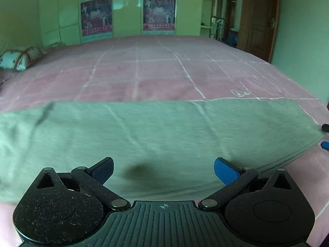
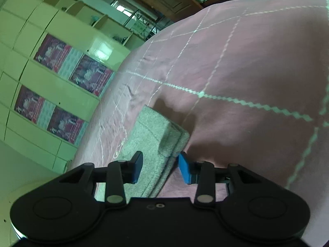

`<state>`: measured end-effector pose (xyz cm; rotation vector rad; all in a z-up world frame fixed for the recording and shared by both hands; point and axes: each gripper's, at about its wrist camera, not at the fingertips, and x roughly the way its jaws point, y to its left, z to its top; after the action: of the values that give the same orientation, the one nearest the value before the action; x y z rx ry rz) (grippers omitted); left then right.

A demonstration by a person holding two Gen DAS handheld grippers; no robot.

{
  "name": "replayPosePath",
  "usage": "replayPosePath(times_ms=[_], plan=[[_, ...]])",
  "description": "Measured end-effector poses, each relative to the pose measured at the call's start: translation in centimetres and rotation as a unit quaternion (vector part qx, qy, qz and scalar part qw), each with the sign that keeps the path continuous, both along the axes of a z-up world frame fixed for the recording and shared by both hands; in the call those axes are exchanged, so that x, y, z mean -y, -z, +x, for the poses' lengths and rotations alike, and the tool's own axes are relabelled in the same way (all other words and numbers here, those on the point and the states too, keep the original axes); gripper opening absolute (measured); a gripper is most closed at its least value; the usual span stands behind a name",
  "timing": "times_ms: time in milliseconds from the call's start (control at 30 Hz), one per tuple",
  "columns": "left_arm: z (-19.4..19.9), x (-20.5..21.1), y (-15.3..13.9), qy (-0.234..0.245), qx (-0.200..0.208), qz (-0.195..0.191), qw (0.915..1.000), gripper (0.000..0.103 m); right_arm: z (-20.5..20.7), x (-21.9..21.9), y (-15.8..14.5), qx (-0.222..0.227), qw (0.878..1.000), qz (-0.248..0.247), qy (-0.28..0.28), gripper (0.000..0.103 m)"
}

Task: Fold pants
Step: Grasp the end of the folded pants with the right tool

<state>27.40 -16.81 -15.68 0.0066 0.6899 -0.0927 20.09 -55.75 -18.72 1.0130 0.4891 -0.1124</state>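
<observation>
Pink quilted bed [image 1: 164,72], wardrobe [image 1: 127,10] at far wall. Grey pants [image 1: 164,131] lie flat across near edge of bed. Left gripper [image 1: 163,169] hovers over pants, spread wide, empty. Right gripper [image 2: 160,167] straddles pants' end, pads parted, not pinching.

A bed [image 1: 164,72] spread with a pink cover crossed by a grid of pale stitched lines, seen from two views. Directly on the cover lie the grey-green pants [image 1: 154,135], laid flat in a long band across the near part of the bed; one end, with stacked layers of cloth, appears in the right wrist view [image 2: 152,144]. A patterned pillow [image 1: 18,58] rests at the far left edge of the bed.
</observation>
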Motion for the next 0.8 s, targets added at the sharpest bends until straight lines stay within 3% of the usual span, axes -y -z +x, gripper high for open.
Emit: replayPosePath(times_ms=[67, 500, 600, 667, 800], plan=[[0.1, 1.6, 1.2, -0.008, -0.030, 0.004, 0.9995, 0.103, 0.0, 0.2, 0.0, 0.004, 1.000, -0.004, -0.004, 0.031], [-0.1, 2.2, 1.8, -0.052, -0.026, -0.004, 0.9983, 0.103, 1.3, 0.5, 0.8, 0.005, 1.000, 0.002, -0.018, 0.029], [0.2, 2.2, 2.0, -0.047, -0.034, -0.001, 0.9983, 0.103, 1.9, 0.6, 1.0, -0.021, 1.000, -0.008, -0.011, 0.019], [0.4, 2.0, 2.0, -0.043, -0.035, -0.005, 0.9985, 0.103, 1.3, 0.6, 0.7, -0.011, 1.000, 0.000, -0.011, 0.026], [0.4, 1.7, 2.3, -0.035, -0.031, -0.008, 0.9989, 0.103, -0.8, 0.5, 0.7, 0.024, 0.999, 0.025, -0.013, 0.027]])
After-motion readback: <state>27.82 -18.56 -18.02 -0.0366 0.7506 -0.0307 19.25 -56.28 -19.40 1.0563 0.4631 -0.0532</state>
